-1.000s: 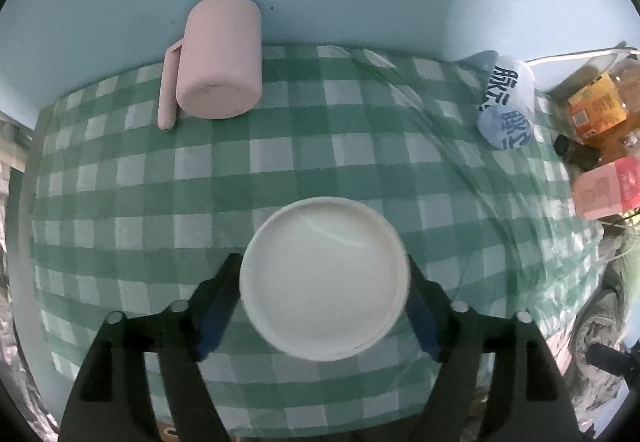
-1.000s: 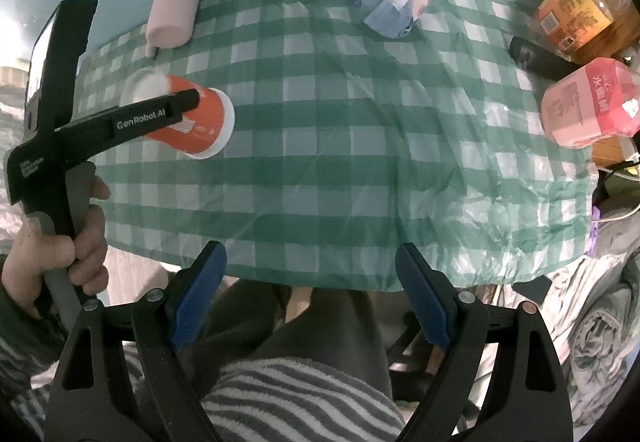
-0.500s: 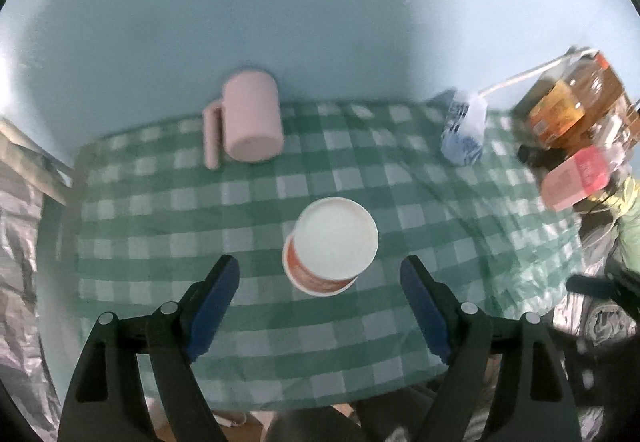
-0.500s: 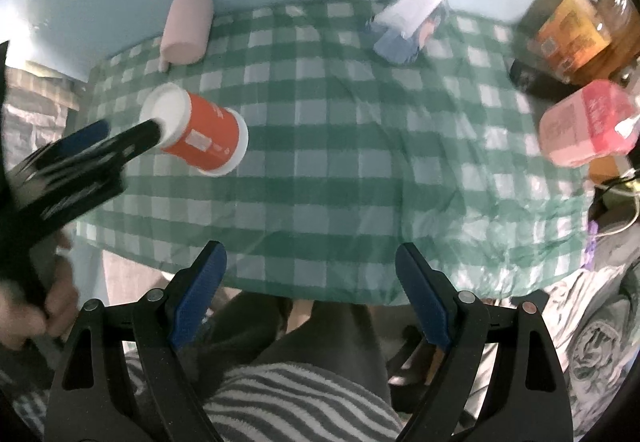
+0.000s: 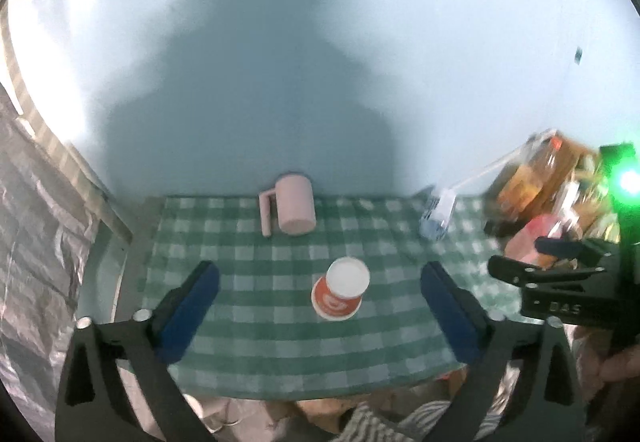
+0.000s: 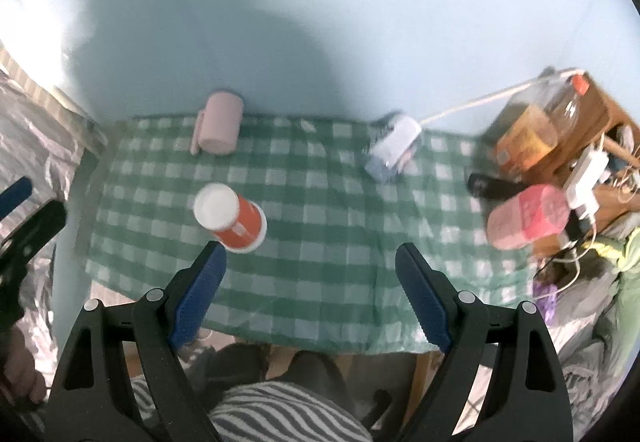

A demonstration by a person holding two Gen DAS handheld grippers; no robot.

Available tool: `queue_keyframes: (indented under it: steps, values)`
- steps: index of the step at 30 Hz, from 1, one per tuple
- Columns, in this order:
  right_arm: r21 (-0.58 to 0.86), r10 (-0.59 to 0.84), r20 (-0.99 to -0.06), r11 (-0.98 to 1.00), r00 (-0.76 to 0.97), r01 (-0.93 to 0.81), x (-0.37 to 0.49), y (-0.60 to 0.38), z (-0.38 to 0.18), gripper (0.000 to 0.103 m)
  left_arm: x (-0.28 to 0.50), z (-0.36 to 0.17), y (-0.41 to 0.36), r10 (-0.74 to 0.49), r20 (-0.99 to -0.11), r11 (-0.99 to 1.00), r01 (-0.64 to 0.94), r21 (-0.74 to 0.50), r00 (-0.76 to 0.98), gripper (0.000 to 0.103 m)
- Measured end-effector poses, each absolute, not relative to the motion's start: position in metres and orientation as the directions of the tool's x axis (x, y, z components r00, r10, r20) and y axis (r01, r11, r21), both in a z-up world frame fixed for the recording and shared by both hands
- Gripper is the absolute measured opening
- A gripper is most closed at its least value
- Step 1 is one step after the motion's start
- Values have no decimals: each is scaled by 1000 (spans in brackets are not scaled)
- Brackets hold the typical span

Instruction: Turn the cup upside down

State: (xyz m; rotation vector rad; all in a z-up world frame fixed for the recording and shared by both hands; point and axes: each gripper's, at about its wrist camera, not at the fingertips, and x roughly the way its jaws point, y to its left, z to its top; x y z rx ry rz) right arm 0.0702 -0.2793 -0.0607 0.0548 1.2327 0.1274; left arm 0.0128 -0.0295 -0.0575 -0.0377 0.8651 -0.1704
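Already our cup (image 5: pixel 340 294) stands mouth-down ahead, between the spread fingers of our left gripper (image 5: pixel 318 306); right gripper (image 6: pixel 310 292) gapes empty. Light, crushable paper, we judge: grip mid-wall, gently.

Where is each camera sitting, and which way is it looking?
Left wrist: sits on the left tool, raised and back from the table, looking down at the orange cup; its open blue fingers show, and the other tool at right.
Right wrist: sits on the right tool near the person's striped lap, looking across the table; its open fingers show.
Both see the orange cup, pink mug and checked cloth.
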Motion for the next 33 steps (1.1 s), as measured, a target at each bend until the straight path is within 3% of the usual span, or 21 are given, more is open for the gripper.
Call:
queue_keyframes:
  steps: [13, 23, 33]
  values:
    - [103, 124, -897, 992, 425, -73, 67, -264, -14, 87, -21, -15, -23, 8, -617, 994, 58, 88, 787, 103]
    - [106, 128, -880, 992, 458, -72, 65, -258, -1, 87, -24, -2, 1, -9, -581, 999, 27, 22, 814, 103]
    - [105, 122, -875, 993, 469, -63, 65, -260, 4, 87, -20, -9, 7, -25, -608, 1000, 19, -17, 794, 103]
